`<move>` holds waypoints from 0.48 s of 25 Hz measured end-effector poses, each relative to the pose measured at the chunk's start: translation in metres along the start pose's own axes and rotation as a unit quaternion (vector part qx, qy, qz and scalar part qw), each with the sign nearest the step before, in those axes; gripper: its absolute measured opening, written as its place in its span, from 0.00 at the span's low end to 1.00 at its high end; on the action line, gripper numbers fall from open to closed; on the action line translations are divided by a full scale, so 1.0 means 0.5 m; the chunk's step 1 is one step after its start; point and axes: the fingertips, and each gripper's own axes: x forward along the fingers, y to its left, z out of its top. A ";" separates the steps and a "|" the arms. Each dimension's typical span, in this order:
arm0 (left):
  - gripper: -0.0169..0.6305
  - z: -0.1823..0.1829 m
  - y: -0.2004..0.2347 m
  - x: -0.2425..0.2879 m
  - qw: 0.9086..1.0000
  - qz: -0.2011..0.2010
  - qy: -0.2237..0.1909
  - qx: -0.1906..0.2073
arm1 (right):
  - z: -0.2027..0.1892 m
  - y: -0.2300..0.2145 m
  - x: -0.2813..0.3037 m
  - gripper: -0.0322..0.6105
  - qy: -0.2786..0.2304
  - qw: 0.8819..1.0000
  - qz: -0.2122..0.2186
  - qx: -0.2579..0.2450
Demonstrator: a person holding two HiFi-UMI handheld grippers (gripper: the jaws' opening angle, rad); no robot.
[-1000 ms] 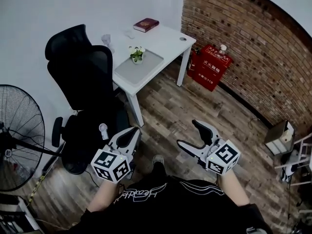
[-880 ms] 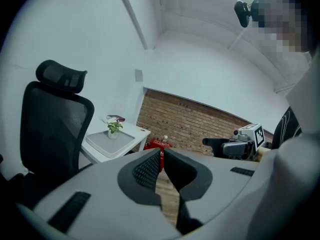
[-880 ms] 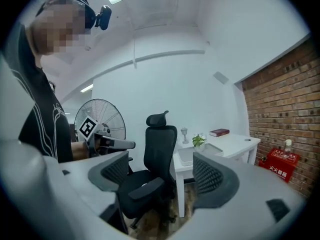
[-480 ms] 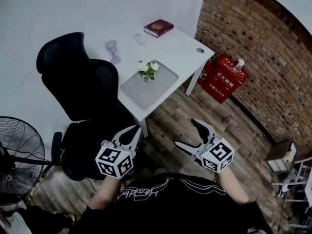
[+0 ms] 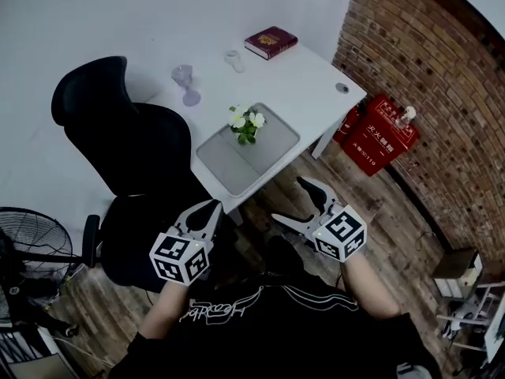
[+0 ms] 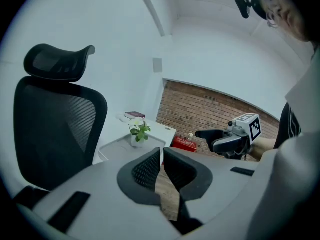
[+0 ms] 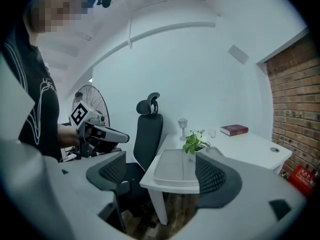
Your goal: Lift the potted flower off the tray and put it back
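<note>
Two grippers short of the surface (image 5: 312, 73): right gripper (image 5: 290, 202) jaws wide, just been opening, nothing between them; left gripper (image 5: 210, 208) jaws nearly together, empty. Potted flower (image 5: 246, 124) stands well ahead of both, on the tray (image 5: 235, 163). Probably light, top-heavy, blooms soft, so take the pot's body, low.
</note>
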 end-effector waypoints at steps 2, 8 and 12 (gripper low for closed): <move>0.09 0.012 0.018 0.022 1.000 0.018 0.002 0.001 | 0.004 -0.043 0.035 0.70 0.005 1.000 0.013 -0.004; 0.09 0.050 0.089 0.080 0.997 0.079 -0.002 -0.021 | -0.007 -0.170 0.166 0.70 0.045 0.997 0.053 -0.024; 0.09 0.074 0.128 0.107 0.992 0.118 -0.008 -0.040 | -0.023 -0.235 0.246 0.72 0.081 0.993 0.077 -0.040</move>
